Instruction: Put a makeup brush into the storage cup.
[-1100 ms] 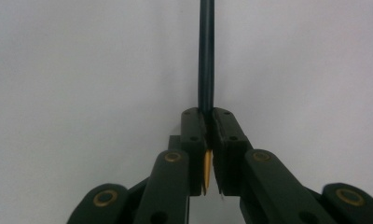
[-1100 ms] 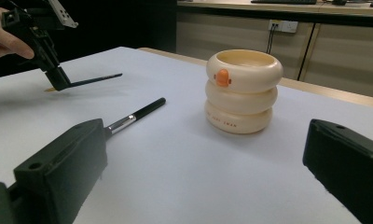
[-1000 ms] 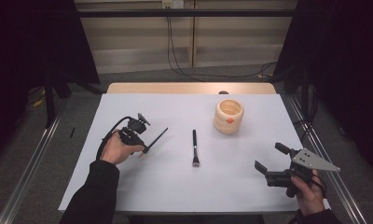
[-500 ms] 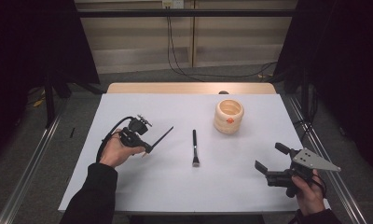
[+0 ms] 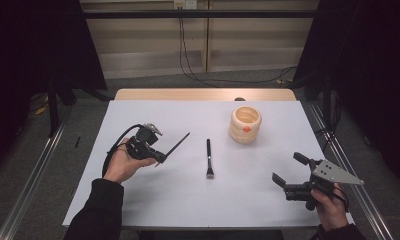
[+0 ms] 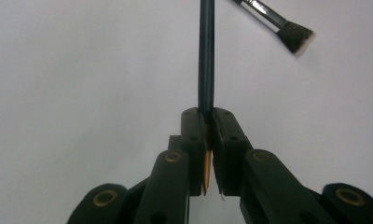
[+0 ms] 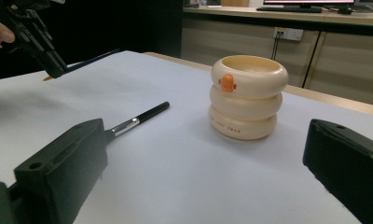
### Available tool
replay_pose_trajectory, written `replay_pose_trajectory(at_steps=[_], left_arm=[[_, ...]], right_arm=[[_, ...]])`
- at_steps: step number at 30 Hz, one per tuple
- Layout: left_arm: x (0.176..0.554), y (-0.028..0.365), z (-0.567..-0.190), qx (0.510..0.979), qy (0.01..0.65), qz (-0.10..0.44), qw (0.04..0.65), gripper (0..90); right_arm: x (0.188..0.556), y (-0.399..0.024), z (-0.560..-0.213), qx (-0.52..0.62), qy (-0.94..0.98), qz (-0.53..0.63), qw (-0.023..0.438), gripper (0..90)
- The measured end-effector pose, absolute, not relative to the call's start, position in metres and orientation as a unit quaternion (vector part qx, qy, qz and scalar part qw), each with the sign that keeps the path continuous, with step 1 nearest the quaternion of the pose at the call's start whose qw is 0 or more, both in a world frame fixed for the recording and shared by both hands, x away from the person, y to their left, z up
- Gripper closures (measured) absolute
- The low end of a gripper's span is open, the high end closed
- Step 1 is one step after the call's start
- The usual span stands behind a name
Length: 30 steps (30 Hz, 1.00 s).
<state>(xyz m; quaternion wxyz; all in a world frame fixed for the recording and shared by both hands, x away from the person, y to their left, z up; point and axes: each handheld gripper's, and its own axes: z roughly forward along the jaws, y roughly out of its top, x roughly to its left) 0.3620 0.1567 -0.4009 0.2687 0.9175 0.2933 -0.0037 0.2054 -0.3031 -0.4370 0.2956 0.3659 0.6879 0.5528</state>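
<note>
My left gripper (image 5: pixel 160 158) (image 6: pixel 208 114) is at the table's left, shut on a thin dark pencil (image 5: pixel 175 145) (image 6: pixel 206 56) that sticks out past the jaws and slants up to the right. It also shows far off in the right gripper view, pencil (image 7: pixel 91 59) held above the table. A black flat brush (image 5: pixel 208 156) (image 6: pixel 278 21) (image 7: pixel 138 119) lies at mid-table, bristles toward me. A cream ringed cup (image 5: pixel 246 125) (image 7: pixel 248 98) with an orange knob stands upright at the back right. My right gripper (image 5: pixel 287 166) (image 7: pixel 205 135) is open near the front right, nothing between its jaws.
A white sheet (image 5: pixel 163 200) covers the table, with a wooden strip (image 5: pixel 203 94) along the far edge. Metal rails (image 5: pixel 33 180) run along both sides on the floor. Cables (image 5: pixel 188 60) hang behind the table.
My left gripper has carried the pencil slightly to the right and farther from me. The right gripper, brush and cup have stayed put.
</note>
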Motion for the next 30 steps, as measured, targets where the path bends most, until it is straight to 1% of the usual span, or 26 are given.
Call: replay_pose_trajectory(at_steps=[2,3,4,5,9,10,11,13,15,16,18,19,22,23,24,30], left_arm=[[0.361,0.157,-0.398,0.923,0.280,-0.006,0.265,84.0],[0.359,0.155,-0.399,0.915,0.291,-0.005,0.280,84.0],[0.358,0.155,-0.398,0.916,0.286,-0.003,0.281,84.0],[0.359,0.156,-0.396,0.923,0.271,-0.005,0.274,84.0],[0.351,0.153,-0.395,0.915,0.280,0.004,0.290,84.0],[0.351,0.155,-0.393,0.924,0.262,0.004,0.277,84.0],[0.350,0.156,-0.393,0.926,0.255,0.004,0.279,84.0],[0.345,0.153,-0.392,0.916,0.271,0.004,0.295,84.0],[0.345,0.155,-0.388,0.924,0.254,0.004,0.287,84.0],[0.342,0.152,-0.388,0.915,0.268,0.003,0.302,84.0],[0.340,0.151,-0.387,0.914,0.267,0.002,0.307,84.0],[0.343,0.153,-0.384,0.931,0.232,0.003,0.283,84.0],[0.339,0.149,-0.382,0.933,0.224,0.001,0.281,84.0],[0.336,0.145,-0.383,0.923,0.244,0.000,0.298,84.0],[0.338,0.146,-0.381,0.934,0.218,0.000,0.282,84.0],[0.332,0.135,-0.378,0.937,0.204,-0.005,0.284,84.0]], right_arm=[[0.206,-0.302,-0.438,0.356,0.695,0.552,0.292,0.0],[0.206,-0.301,-0.439,0.352,0.701,0.551,0.287,0.0],[0.206,-0.300,-0.439,0.348,0.704,0.552,0.281,0.0],[0.207,-0.300,-0.439,0.342,0.706,0.554,0.279,0.0],[0.207,-0.300,-0.438,0.334,0.709,0.563,0.261,0.7],[0.208,-0.300,-0.437,0.333,0.709,0.564,0.261,1.7],[0.208,-0.300,-0.436,0.333,0.708,0.567,0.258,2.0],[0.209,-0.300,-0.433,0.336,0.706,0.568,0.256,2.9],[0.210,-0.299,-0.430,0.338,0.706,0.569,0.252,3.7],[0.210,-0.299,-0.429,0.333,0.710,0.567,0.251,4.1],[0.211,-0.297,-0.428,0.324,0.719,0.567,0.238,2.7],[0.211,-0.296,-0.427,0.320,0.724,0.564,0.235,3.1],[0.210,-0.290,-0.427,0.314,0.731,0.560,0.230,3.0],[0.211,-0.289,-0.425,0.313,0.732,0.560,0.230,3.0],[0.212,-0.288,-0.424,0.309,0.733,0.561,0.228,3.2],[0.218,-0.280,-0.415,0.308,0.738,0.556,0.227,3.9]])
